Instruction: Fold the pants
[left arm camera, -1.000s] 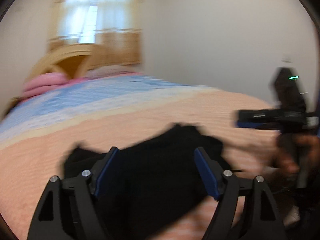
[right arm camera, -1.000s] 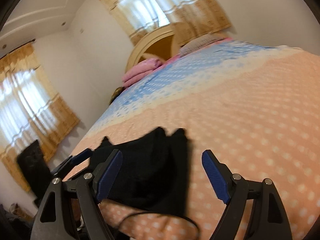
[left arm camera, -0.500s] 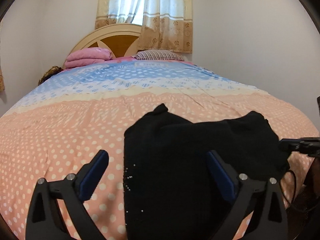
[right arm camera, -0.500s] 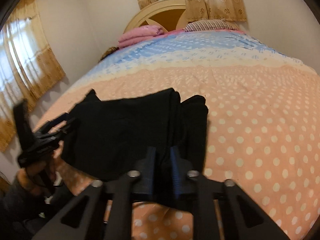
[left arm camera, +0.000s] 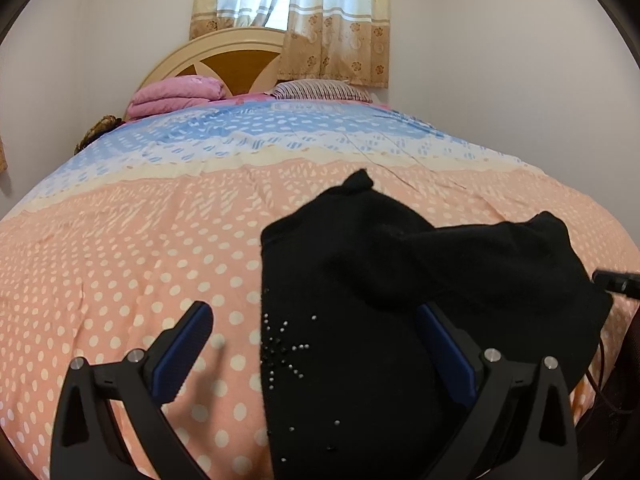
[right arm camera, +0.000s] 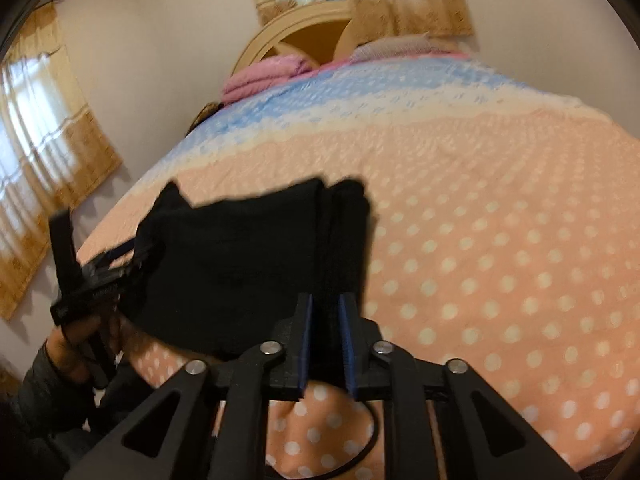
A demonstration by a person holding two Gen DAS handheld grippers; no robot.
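Seen from the left wrist, the black pants (left arm camera: 360,300) lay bunched on the near part of the bed (left arm camera: 140,248), on the peach, white-dotted stretch of its cover. A small burst of pale studs showed on the cloth near its left edge. The left tool (left arm camera: 316,344) stood wide, its jaws spread as far as they go; the left blue pad hung over bare cover just beside the pants' edge, while the right pad stood over the black cloth, with no pad pressing on it. At the right edge of this view, the tip of the right tool (left arm camera: 616,282) met the far side of the pants. Farther back lay a folded pink blanket (left arm camera: 176,94) and a striped pillow (left arm camera: 320,90) before the wooden headboard (left arm camera: 224,60), with curtains (left arm camera: 332,20) above.

From the right wrist, somewhat blurred, the right tool (right arm camera: 327,316) stood narrow, its jaws opening, with a fold of the pants (right arm camera: 248,264) between the blue pads and touching them. The rest of the pants spread leftward over the bed (right arm camera: 500,240). At the left edge, a hand (right arm camera: 76,344) held the left tool (right arm camera: 120,256) at the pants' far end.
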